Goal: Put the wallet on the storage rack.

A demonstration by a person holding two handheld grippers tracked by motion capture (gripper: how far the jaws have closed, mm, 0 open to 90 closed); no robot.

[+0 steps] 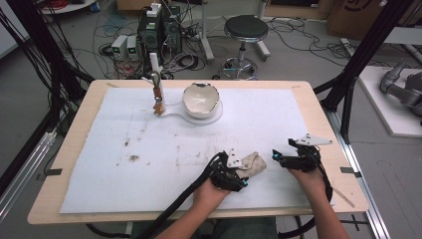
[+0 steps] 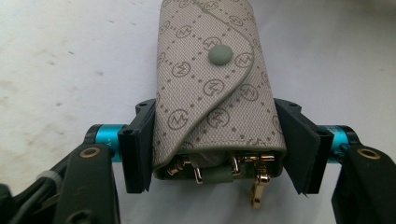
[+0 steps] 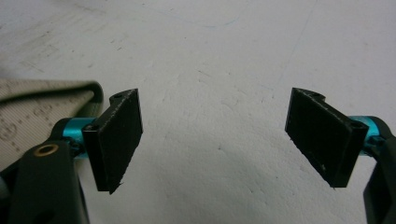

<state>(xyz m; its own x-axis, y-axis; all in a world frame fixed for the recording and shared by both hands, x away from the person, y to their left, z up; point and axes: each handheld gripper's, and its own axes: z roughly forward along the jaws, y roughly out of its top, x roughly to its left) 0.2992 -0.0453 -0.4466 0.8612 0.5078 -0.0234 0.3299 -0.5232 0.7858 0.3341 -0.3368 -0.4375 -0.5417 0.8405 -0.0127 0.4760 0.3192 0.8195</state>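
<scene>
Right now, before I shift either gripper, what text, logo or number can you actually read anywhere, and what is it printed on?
"M" in a circle: a monogram repeated across the grey woven fabric key pouch with a snap button that the left gripper holds between its fingers.
Small dark mark on the white bowl on the table: too small to read.
Right gripper, open over the white mat: no text.

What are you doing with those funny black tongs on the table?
A person is working at a table with tongs in each hand. The left tongs are clamped on both sides of a beige patterned key pouch, snapped shut, with gold clips poking out its open end. The right tongs are wide open beside it, holding nothing. Farther back stands a white bowl, untouched.
</scene>
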